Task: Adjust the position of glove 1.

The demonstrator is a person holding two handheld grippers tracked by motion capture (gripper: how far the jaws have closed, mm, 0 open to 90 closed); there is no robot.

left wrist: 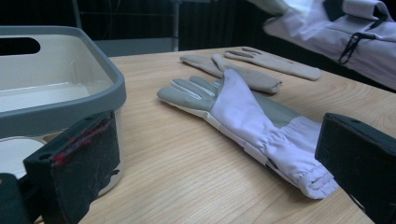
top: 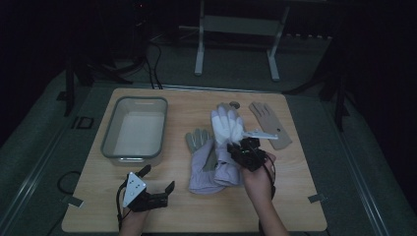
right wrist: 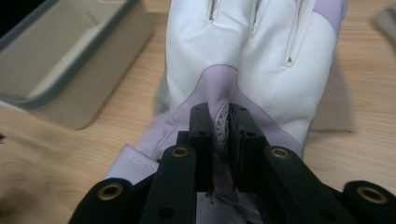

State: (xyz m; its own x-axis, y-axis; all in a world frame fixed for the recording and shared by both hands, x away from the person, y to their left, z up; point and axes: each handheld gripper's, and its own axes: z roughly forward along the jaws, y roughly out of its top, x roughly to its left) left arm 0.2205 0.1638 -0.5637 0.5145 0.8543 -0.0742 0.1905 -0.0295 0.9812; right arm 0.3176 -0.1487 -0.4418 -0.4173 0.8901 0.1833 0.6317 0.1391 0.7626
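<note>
My right gripper (top: 242, 146) is shut on the cuff end of a white and lavender glove (top: 226, 125) and holds it just above the table. In the right gripper view the jaws (right wrist: 219, 114) pinch the lavender fabric, and the glove's white fingers (right wrist: 252, 51) point away. The matching lavender and grey glove (top: 200, 162) lies flat on the wood beside it, also seen close in the left gripper view (left wrist: 243, 116). My left gripper (top: 157, 180) rests near the table's front left, open, with nothing between its jaws (left wrist: 215, 161).
A grey-rimmed plastic bin (top: 110, 129) stands at the back left, close to the left gripper (left wrist: 93, 74). A beige glove (top: 269, 124) lies at the back right, another (top: 232, 104) partly hidden behind the held glove. A wooden tabletop (top: 290, 196) lies beneath everything.
</note>
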